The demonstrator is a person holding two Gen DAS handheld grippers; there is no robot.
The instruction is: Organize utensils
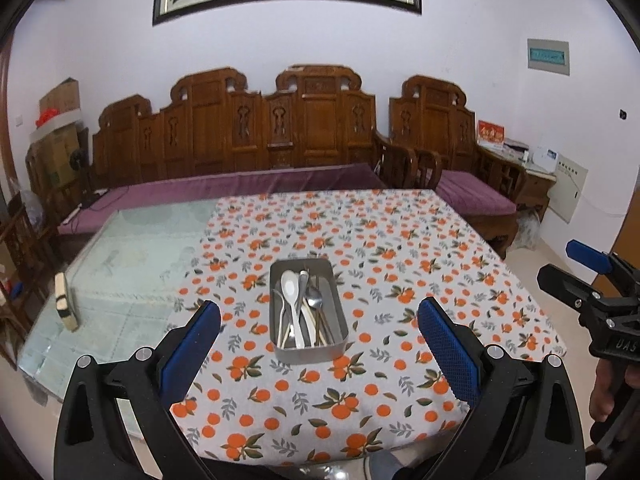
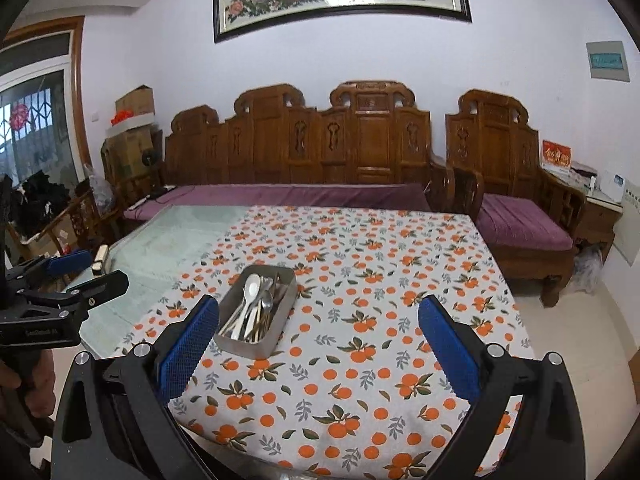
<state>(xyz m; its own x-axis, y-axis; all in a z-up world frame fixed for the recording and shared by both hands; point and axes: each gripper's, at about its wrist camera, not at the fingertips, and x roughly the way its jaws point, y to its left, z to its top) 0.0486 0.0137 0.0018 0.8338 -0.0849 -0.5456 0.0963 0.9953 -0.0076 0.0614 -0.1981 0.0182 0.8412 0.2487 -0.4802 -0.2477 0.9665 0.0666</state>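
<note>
A rectangular metal tray (image 1: 335, 345) stands on the orange-print tablecloth (image 1: 400, 264). It holds several utensils: a white spoon (image 1: 291, 292), metal spoons (image 1: 314, 300) and chopsticks. My left gripper (image 1: 319, 344) is open and empty, held above the near table edge with the tray between its fingers in view. My right gripper (image 2: 319, 344) is open and empty, to the right of the tray (image 2: 276, 332). Each gripper shows at the edge of the other's view: the right one (image 1: 592, 280) and the left one (image 2: 72, 276).
The left part of the table is bare glass (image 1: 120, 264) with a small brush-like block (image 1: 66, 300) on it. A carved wooden sofa (image 1: 248, 136) with purple cushions stands behind the table, and an armchair (image 1: 460, 160) at the back right.
</note>
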